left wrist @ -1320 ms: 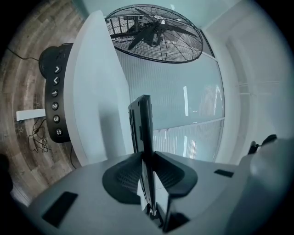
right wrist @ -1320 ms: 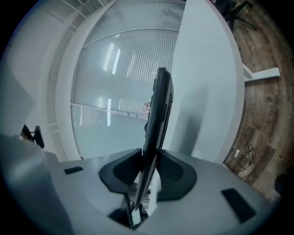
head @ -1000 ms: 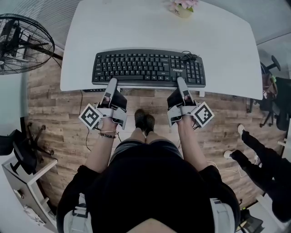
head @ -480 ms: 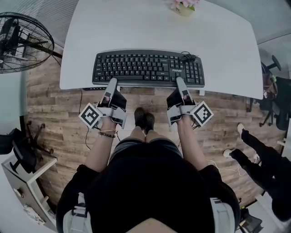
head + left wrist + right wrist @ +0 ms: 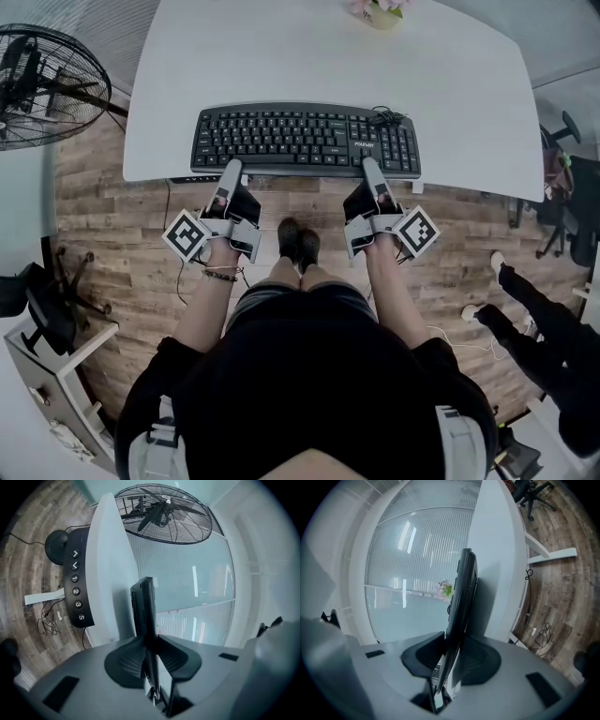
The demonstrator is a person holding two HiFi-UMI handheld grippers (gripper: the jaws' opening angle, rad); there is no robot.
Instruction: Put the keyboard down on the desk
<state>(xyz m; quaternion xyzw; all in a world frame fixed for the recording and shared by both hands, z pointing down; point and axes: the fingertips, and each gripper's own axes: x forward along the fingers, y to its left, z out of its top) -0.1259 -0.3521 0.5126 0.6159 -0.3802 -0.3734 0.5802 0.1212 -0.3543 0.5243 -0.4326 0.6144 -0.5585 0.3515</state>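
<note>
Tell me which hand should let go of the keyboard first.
Left, marginally: left tool and right tool both clamp the keyboard's near edge at the desk, but the bundled cable sits near the right end.

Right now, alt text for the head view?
From above: two hand-held grippers clamp the near edge of a black keyboard at the front of a white desk, left gripper toward its left end, right gripper toward its right. A fan stands at left on the wood floor; flowers sit at the desk's far edge.

matt blk plastic keyboard (image 5: 306, 141), smooth wht desk (image 5: 281, 56), wood-plank floor (image 5: 122, 253), wire-metal fan (image 5: 47, 89)
</note>
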